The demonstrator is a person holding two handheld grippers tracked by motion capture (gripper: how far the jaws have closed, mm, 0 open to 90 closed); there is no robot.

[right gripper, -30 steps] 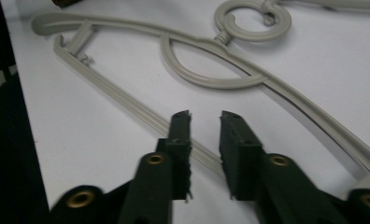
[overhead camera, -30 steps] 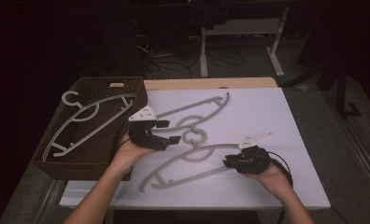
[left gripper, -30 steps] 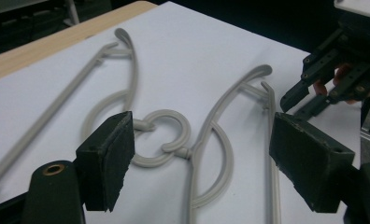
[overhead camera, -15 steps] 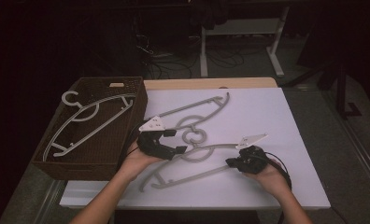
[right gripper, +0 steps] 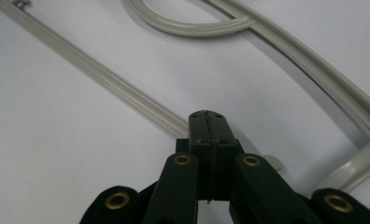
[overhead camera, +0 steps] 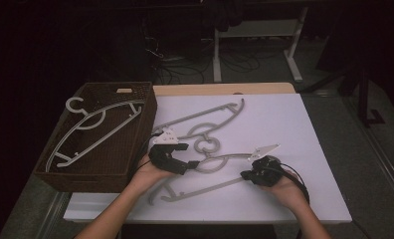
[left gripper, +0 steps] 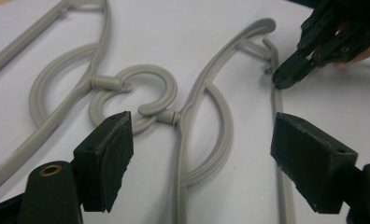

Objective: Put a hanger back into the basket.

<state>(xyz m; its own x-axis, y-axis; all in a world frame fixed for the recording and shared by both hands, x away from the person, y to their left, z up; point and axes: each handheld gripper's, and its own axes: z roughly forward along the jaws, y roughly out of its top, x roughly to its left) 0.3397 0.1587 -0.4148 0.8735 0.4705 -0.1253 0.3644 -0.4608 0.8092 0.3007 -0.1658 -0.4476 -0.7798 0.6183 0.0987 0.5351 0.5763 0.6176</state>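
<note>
White table (overhead camera: 309,129); right hand-held gripper (right gripper: 206,122) shut on hanger (right gripper: 103,74).

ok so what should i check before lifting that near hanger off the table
1. Left gripper open and straddling the near hanger at its neck: ok.
2. Right gripper shut at the bottom bar; real grip on it: cannot tell.
3. Hooks free of each other: not ok, near hanger's is looped with the far hanger.
4. Room in the basket: ok, one stored hanger lies there.
</note>
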